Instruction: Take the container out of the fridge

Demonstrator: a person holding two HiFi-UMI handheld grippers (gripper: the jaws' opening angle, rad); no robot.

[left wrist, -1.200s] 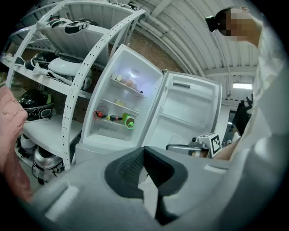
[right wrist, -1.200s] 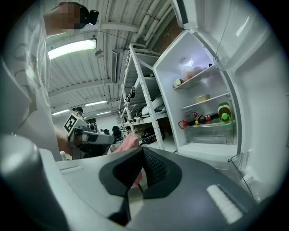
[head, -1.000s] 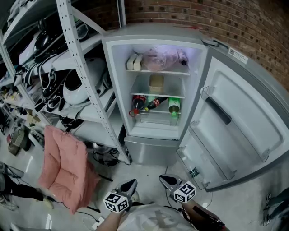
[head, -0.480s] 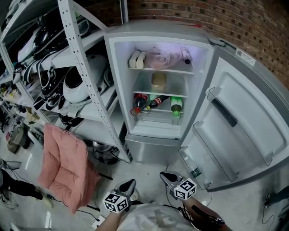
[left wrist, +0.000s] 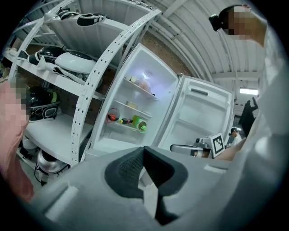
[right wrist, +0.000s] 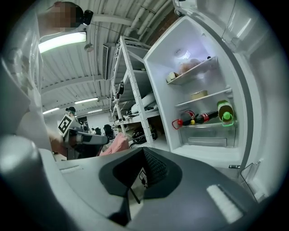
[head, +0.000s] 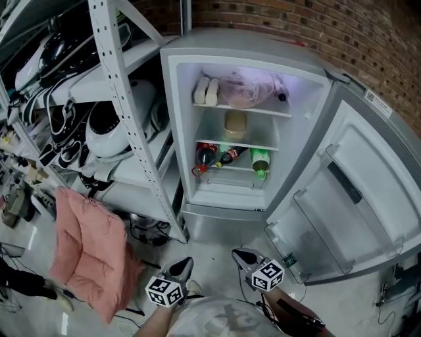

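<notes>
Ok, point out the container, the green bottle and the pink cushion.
container (head: 235, 123), head view, its front side
green bottle (head: 260, 160), head view, its body
pink cushion (head: 87, 249), head view, its middle

Brick wall (head: 296, 20) at the back, pale grey floor (head: 217, 247) below. White perforated-steel shelving rack (head: 125, 112) on the left, loaded with a white rounded shell (head: 108, 128), dark gear and loose cables; pink cushion (head: 85, 250) low in front of it. Overhead a ribbed white ceiling (left wrist: 194, 27) with pipes along it, one lit tube lamp (right wrist: 61, 41) close by, more lamps further back in the open hall.
</notes>
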